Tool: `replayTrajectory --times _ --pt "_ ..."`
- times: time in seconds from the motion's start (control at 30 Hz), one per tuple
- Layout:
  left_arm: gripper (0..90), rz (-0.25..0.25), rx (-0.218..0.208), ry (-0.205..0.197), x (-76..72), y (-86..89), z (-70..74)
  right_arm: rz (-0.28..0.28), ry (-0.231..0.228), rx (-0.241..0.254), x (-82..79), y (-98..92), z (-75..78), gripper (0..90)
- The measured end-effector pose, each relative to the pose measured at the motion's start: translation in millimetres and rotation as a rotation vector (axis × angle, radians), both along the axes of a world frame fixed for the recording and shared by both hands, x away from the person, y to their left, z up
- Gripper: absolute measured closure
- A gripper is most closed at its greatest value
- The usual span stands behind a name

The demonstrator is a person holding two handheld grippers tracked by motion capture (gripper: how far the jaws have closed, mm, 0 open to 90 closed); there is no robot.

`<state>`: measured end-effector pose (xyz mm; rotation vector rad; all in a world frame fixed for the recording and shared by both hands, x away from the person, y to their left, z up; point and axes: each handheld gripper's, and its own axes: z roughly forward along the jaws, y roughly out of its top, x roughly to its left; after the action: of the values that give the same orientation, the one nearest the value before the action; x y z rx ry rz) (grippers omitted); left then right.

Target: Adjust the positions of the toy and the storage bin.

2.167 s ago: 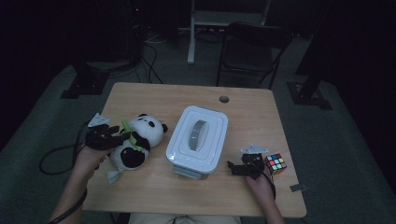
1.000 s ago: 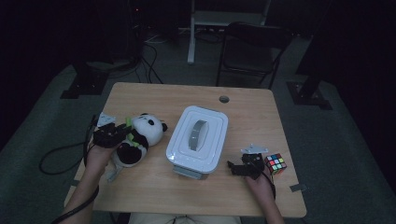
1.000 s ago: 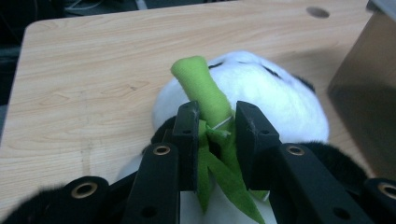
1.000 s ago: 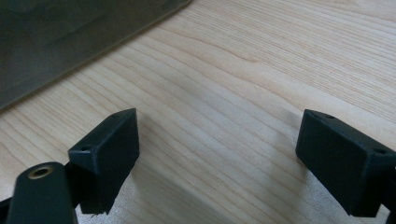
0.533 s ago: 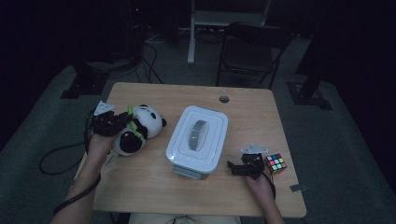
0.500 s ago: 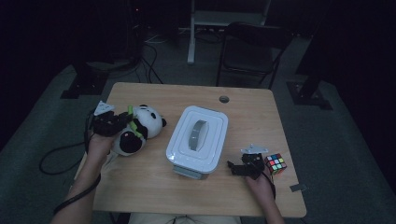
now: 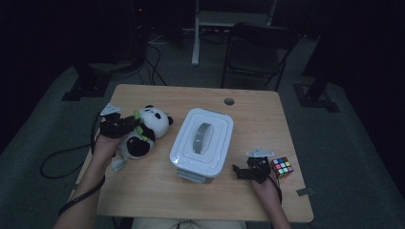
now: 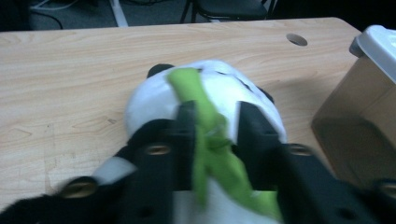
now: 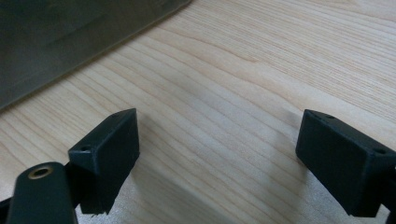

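while the left tool (image 8: 215,126) narrowly straddles its green scarf (image 8: 210,140), the black-and-white panda (image 7: 143,131) lies sideways.

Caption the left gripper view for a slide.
Left gripper jaws straddle the plush panda's green scarf on the wooden table.

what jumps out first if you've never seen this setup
The plush panda at the table's left stands out first, black and white with a green strip; the left gripper sits at it, its jaws, which have just been opening, on either side of that strip. Next is the big white lidded container in the middle of the wooden table. At the right, a bright puzzle cube lies beside the right gripper, whose jaws stand wide open.
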<state>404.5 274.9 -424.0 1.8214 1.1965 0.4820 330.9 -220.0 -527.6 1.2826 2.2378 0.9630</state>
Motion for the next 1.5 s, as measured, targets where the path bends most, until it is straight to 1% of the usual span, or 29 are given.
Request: replayTrajectory --times 0.03,0.07,0.1,0.13,0.2,0.23,0.27,0.33,0.4,0.47,0.5,0.53,0.57,0.63,0.67,0.7,0.73,0.77,0.83,0.97,1.0,1.07,1.13,1.17,1.2,1.27,1.33,1.4,1.5 --pt "52.8 0.007 0.010 -0.011 -2.2 -1.1 1.2 0.000 0.000 0.000 0.0 0.0 0.0 13.0" --pt "47.9 0.004 0.008 -0.020 -4.5 -1.7 2.6 0.000 0.000 0.000 0.0 0.0 0.0 13.0" --pt "43.5 0.004 0.008 -0.020 -4.5 -1.7 2.6 0.000 0.000 0.000 0.0 0.0 0.0 13.0" --pt "36.4 0.000 0.008 -0.014 -6.2 -2.6 4.3 0.000 0.000 0.000 0.0 0.0 0.0 13.0" --pt "28.0 -0.038 -0.002 -0.012 -13.4 -8.2 8.0 0.000 0.000 0.000 0.0 0.0 0.0 13.0" --pt "25.0 -0.057 0.004 -0.009 -15.8 -11.8 8.5 0.000 0.001 0.000 0.0 0.0 0.0 13.0" --pt "19.1 -0.080 0.019 -0.007 -18.1 -15.6 8.8 0.000 0.000 0.000 0.0 0.0 0.0 13.0" --pt "16.6 -0.104 0.026 -0.006 -22.7 -22.2 9.6 0.000 0.000 0.000 0.0 0.0 0.0 13.0" --pt "9.4 -0.138 0.029 0.009 -26.3 -29.0 10.1 0.000 0.000 0.000 0.0 0.0 0.0 13.0" --pt "9.4 -0.154 0.037 0.004 -30.0 -36.0 9.9 0.000 0.000 0.000 0.0 0.0 0.0 13.0" --pt "9.4 -0.154 0.037 0.004 -30.0 -36.0 9.9 0.000 0.000 0.000 0.0 0.0 0.0 13.0" --pt "9.3 -0.167 0.038 0.008 -32.7 -42.3 9.1 0.000 0.000 0.000 0.0 0.0 0.0 13.0" --pt "7.8 -0.179 0.031 0.011 -33.8 -45.2 8.5 0.000 0.000 0.000 0.0 0.0 0.0 13.0" --pt "3.8 -0.189 0.039 0.010 -36.5 -51.6 7.3 0.000 0.000 0.000 0.0 0.0 0.0 13.0" --pt "3.7 -0.189 0.039 0.010 -36.5 -51.6 7.3 0.000 0.000 0.000 0.0 0.0 0.0 13.0" --pt "3.7 -0.201 0.038 0.012 -37.6 -54.9 6.5 0.000 0.000 0.000 0.0 0.0 0.0 13.0" --pt "3.8 -0.209 0.063 -0.007 -40.6 -63.0 4.7 0.000 0.000 0.000 0.0 0.0 0.0 13.0" --pt "4.2 -0.209 0.063 -0.007 -40.6 -63.0 4.7 0.000 0.000 0.000 0.0 0.0 0.0 12.9" --pt "4.9 -0.226 0.080 -0.005 -41.9 -72.2 0.5 0.000 0.000 0.000 0.0 0.0 0.0 12.9" --pt "4.9 -0.224 0.108 -0.026 -45.3 -79.4 -1.2 0.000 0.000 -0.001 0.0 0.0 0.0 12.8" --pt "4.9 -0.217 0.125 -0.035 -47.4 -84.1 -1.8 -0.001 0.000 0.000 0.0 0.0 0.0 12.9" --pt "5.0 -0.216 0.132 -0.051 -50.9 -88.5 -1.0 -0.001 0.001 0.001 0.0 0.0 0.0 12.9" --pt "5.1 -0.216 0.132 -0.051 -50.9 -88.5 -1.0 -0.001 0.001 0.001 0.0 0.0 0.0 12.9" --pt "5.3 -0.218 0.151 -0.052 -52.7 -94.8 -1.7 0.000 0.000 0.000 0.1 -0.1 0.0 12.9" --pt "6.0 -0.204 0.159 -0.055 -52.7 -95.9 -2.6 0.000 0.000 0.000 0.1 -0.1 0.0 12.9" --pt "6.0 -0.189 0.145 -0.044 -52.9 -94.9 -4.8 -0.001 0.000 0.001 0.0 -0.1 0.0 12.9" --pt "6.0 -0.169 0.159 -0.049 -56.0 -94.8 -9.1 -0.001 0.001 0.000 0.0 -0.1 0.1 12.9" --pt "6.1 -0.167 0.175 -0.052 -61.1 -95.4 -13.6 -0.001 0.000 0.001 0.0 -0.1 0.0 12.9" --pt "6.1 -0.163 0.179 -0.035 -66.9 -94.7 -21.4 0.000 0.000 0.001 0.1 -0.2 0.0 12.9"
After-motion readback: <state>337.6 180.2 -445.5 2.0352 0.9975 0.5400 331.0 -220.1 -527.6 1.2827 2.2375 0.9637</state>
